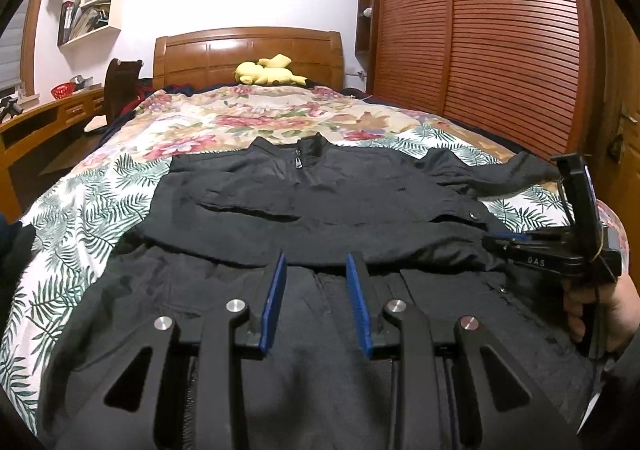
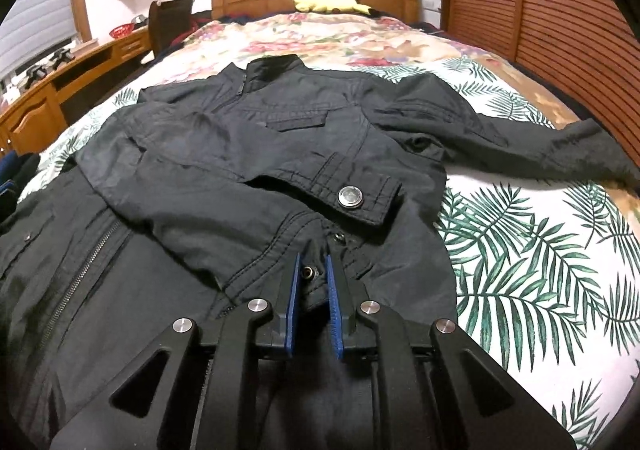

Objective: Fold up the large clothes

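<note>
just one black jacket (image 2: pixel 248 153); two grippers

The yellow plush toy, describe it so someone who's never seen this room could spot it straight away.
Start at the bed's wooden headboard at the far end of the floral bedspread. The yellow plush toy lies right against its base, well beyond the black jacket. It is the only bright yellow, soft thing on the bed.

yellow plush toy (image 1: pixel 267 73) — wooden headboard (image 1: pixel 248 53)
</note>
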Available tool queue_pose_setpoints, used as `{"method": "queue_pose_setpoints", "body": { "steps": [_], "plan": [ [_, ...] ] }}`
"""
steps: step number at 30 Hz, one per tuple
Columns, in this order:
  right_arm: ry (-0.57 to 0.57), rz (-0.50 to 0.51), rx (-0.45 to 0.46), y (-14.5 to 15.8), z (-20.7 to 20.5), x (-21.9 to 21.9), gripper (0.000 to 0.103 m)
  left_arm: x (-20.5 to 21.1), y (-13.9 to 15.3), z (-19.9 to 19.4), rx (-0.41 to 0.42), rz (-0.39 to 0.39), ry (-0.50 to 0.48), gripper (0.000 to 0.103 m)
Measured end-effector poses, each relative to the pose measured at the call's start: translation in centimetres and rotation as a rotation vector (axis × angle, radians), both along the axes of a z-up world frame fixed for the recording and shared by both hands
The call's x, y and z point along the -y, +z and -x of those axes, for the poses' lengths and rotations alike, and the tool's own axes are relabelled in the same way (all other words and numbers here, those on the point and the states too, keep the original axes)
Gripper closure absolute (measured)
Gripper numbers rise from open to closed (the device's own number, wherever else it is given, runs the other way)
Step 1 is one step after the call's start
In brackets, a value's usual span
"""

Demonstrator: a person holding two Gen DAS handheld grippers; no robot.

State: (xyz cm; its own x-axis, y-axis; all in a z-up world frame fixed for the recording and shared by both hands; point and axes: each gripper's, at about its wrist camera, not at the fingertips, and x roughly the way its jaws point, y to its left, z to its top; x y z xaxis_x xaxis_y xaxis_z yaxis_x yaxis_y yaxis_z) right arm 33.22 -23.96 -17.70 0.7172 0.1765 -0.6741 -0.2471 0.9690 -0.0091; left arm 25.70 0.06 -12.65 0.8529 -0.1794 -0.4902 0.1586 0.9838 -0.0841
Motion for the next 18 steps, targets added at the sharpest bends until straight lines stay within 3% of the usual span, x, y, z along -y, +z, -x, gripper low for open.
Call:
{"method": "queue_pose_setpoints", "body": {
  "steps": [11, 15, 18],
  "plan": [
    [0.03, -0.069, 0.108, 3.1, 2.2, 1.5, 0.087, 0.2, -0.3, 0.3, 0.017, -0.014, 0.006, 0.074],
    [0.037, -0.005, 0.119, 4.6, 1.6, 3.1, 0.085, 0.0, -0.1, 0.2, 0.013, 0.003, -0.002, 0.074],
    [0.022, -0.001, 0.123, 5.6, 0.8, 5.4, 0.07, -0.1, 0.1, 0.2, 0.018, 0.018, -0.018, 0.074]
  ]
}}
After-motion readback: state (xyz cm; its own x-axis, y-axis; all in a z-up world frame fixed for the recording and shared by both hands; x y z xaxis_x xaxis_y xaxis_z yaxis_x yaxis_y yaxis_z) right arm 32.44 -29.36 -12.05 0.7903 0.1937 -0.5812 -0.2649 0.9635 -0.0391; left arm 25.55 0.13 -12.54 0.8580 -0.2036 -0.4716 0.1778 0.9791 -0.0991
